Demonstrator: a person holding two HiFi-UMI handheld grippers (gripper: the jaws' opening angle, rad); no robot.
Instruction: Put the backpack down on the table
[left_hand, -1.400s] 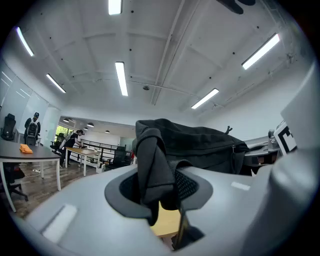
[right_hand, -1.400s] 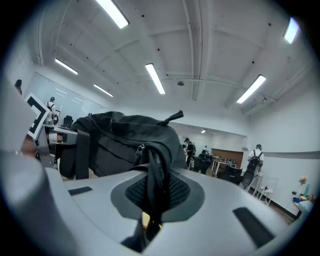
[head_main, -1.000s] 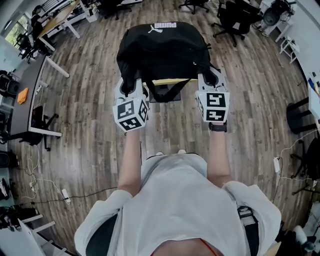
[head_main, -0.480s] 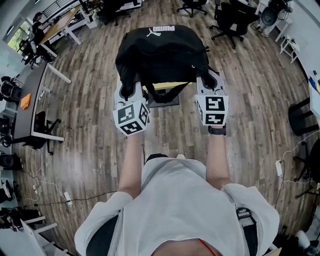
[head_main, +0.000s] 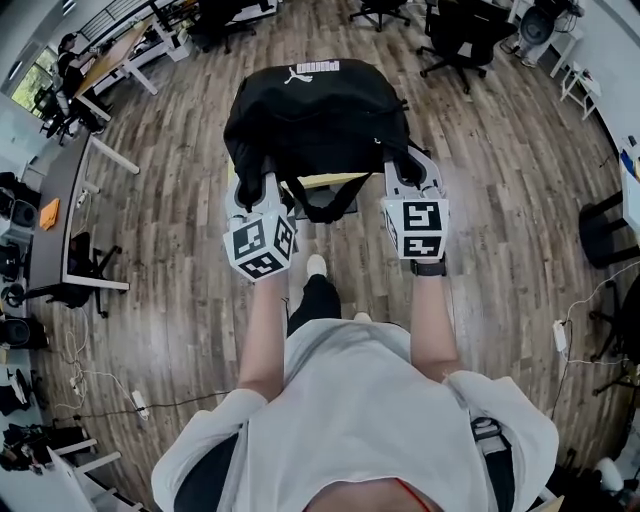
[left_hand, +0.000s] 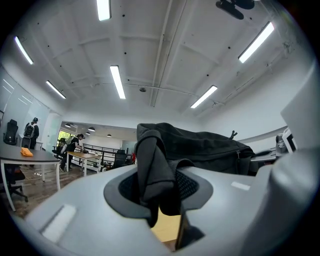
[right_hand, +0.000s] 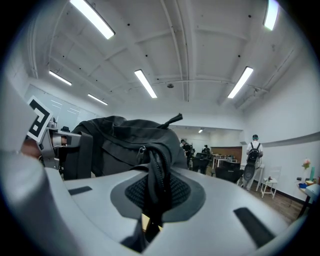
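backpack (head_main: 318, 115) is hanging at 12 o'clock from both grippers, long axis running 9 to 3. left gripper (head_main: 262, 180) is pinching a strap fold, right gripper (head_main: 405, 172) is clamping the zipper edge. table (head_main: 335, 181) is showing beneath, probably directly under; both hands are sitting equally near.

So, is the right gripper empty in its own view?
No, the right gripper is shut on a zipped edge of the black fabric backpack.
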